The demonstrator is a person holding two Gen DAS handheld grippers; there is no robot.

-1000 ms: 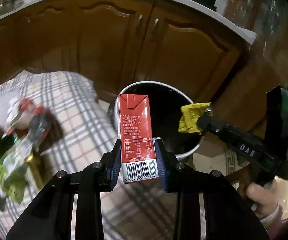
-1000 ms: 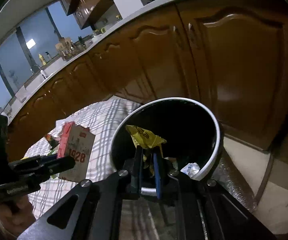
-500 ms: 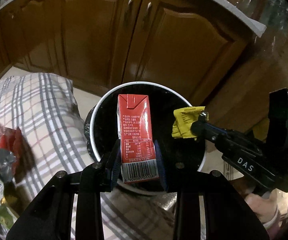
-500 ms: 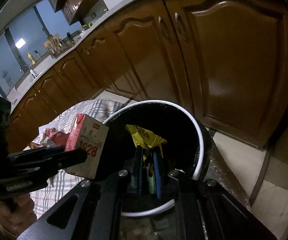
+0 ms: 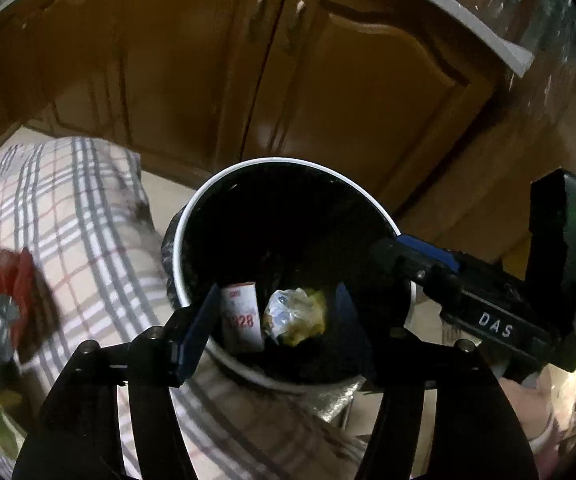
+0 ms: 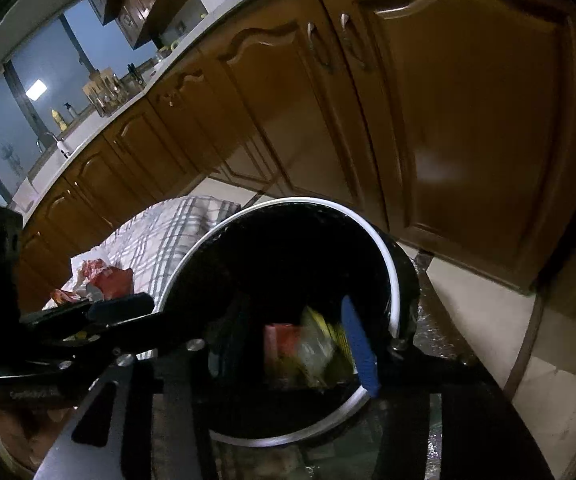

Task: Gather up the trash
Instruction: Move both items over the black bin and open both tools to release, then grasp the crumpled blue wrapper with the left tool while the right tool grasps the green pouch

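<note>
Trash bin point(image 5: 191, 216): a round bin with a white rim and a black liner, standing on the pale tiled floor point(image 6: 484, 304) close in front of brown wooden cabinet doors point(image 5: 191, 80). Inside it lie a red-and-white carton point(image 5: 241, 316), a crumpled silvery wrapper point(image 5: 288, 312) just beside it, and a yellow wrapper point(image 6: 328, 328) seen blurred from the right wrist view.

Left tongs point(image 5: 273, 320): the jaws have just been opening and now stand wide above the bin's mouth, with nothing pressed between the pads; the carton lies below them in the bin.

Right tongs point(image 6: 288, 344): the jaws have likewise just been opening and stand apart over the bin, gripping nothing; one blue pad point(image 6: 358, 340) shows near the bin's right rim. In the left wrist view these tongs reach in from the right, their tip over the rim.

Surroundings: a checked cloth point(image 5: 87, 248) lies left of the bin, touching or nearly touching its side, and carries more wrappers point(image 5: 3, 304), red and green, well apart from the bin. A light counter point(image 6: 99, 120) runs above the cabinets toward a window point(image 6: 19, 120). The floor to the right of the bin lies open up to the cabinet base.
</note>
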